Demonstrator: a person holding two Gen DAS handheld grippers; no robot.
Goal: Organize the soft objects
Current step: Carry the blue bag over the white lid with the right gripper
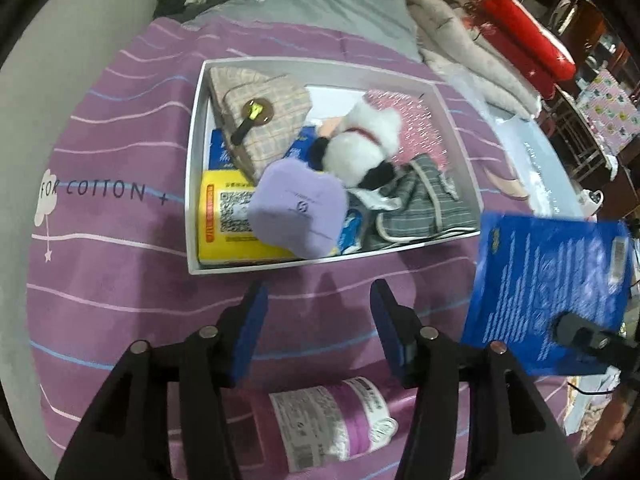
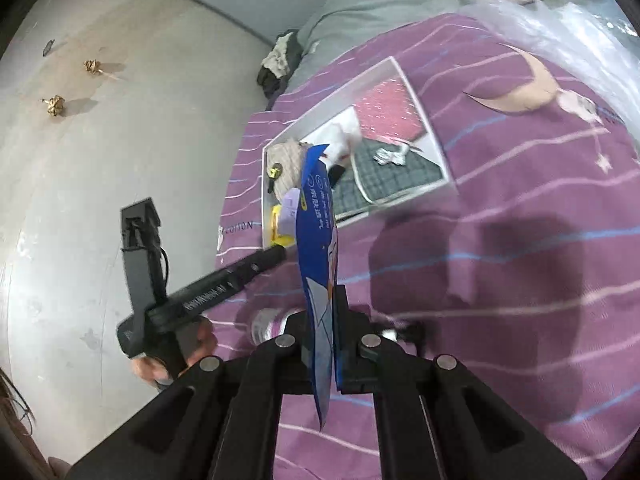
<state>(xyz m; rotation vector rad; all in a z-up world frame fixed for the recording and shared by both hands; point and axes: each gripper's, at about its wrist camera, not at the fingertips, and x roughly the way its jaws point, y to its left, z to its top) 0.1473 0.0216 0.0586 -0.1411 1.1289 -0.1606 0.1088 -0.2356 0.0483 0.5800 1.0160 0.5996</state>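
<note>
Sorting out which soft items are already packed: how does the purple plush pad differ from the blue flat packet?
The purple plush pad lies in the white box, on top of other items; the blue flat packet is held above the bedspread, outside the box. The pad is puffy and lilac; the packet is thin, glossy and printed. No tool touches the pad; the right tool is shut on the packet.
</note>
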